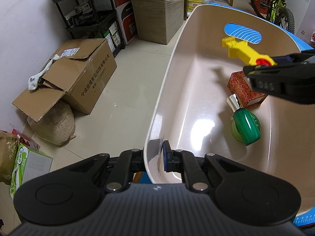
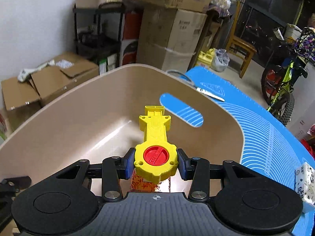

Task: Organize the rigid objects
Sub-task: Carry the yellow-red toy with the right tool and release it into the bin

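Observation:
A beige plastic bin (image 1: 163, 90) stands on a blue mat (image 2: 261, 137). My left gripper (image 1: 153, 159) is shut on the bin's near rim, one pad inside and one outside. My right gripper (image 2: 156, 164) is shut on a yellow toy launcher (image 2: 155, 137) with a red round knob and holds it above the bin's inside; the launcher also shows in the left wrist view (image 1: 244, 52). On the bin's floor lie a red patterned box (image 1: 244, 90), a green bottle (image 1: 246, 122) with a silver cap, and a green round lid under it.
Cardboard boxes (image 1: 78, 74) and a black shelf (image 1: 88, 9) stand on the floor left of the bin. A bicycle (image 2: 283, 82) and a wooden chair (image 2: 242, 53) stand at the right. A tissue pack (image 2: 306, 184) and a pen (image 2: 210, 95) lie on the mat.

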Available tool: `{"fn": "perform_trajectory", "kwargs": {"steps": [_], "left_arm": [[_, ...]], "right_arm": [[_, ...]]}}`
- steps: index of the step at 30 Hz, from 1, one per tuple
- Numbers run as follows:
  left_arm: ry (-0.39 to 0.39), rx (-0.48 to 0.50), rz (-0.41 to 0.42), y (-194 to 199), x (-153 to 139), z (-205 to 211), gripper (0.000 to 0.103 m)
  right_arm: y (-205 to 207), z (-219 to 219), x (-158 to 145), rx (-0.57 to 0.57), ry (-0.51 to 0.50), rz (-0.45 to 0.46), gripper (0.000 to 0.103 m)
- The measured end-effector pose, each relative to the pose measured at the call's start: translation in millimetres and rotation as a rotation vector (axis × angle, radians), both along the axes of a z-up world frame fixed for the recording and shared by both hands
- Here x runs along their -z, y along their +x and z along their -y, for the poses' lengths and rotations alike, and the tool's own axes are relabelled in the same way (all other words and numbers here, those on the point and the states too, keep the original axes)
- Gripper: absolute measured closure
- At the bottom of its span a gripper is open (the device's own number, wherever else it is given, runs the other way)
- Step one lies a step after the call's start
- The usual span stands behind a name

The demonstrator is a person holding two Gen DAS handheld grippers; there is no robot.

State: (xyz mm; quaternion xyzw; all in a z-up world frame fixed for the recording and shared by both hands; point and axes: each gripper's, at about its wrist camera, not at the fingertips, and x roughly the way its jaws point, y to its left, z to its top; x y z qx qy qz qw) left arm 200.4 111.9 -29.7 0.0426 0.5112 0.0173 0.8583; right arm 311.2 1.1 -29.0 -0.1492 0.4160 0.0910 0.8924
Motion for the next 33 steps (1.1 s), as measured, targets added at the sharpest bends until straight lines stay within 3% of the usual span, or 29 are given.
{"fn": "perform_trajectory", "kwargs": {"steps": [7, 15, 16, 18, 24, 33], "left_arm": [[-0.001, -0.001, -0.001, 0, -2, -2, 0.089], [-0.004, -0.002, -0.002, 0, -3, -3, 0.089], [-0.003, -0.002, -0.002, 0, -3, -2, 0.089], [-0.004, -0.002, -0.002, 0, -3, -3, 0.089], [-0.003, -0.002, -0.002, 0, -3, -2, 0.089], [-0.003, -0.003, -0.002, 0, -3, -2, 0.089]], "right_arm": [[14, -6, 12, -0.008, -0.044, -0.127, 0.053], [19, -6, 13, 0.008, -0.049, -0.162, 0.053], [19, -5, 12, 0.009, -0.041, -0.159, 0.053], [18, -1, 9, 0.013, -0.02, -0.149, 0.042], [2, 11, -11, 0.016, 0.057, -0.07, 0.032], [-29, 46, -58, 0.034, 0.137, 0.049, 0.026]]}}
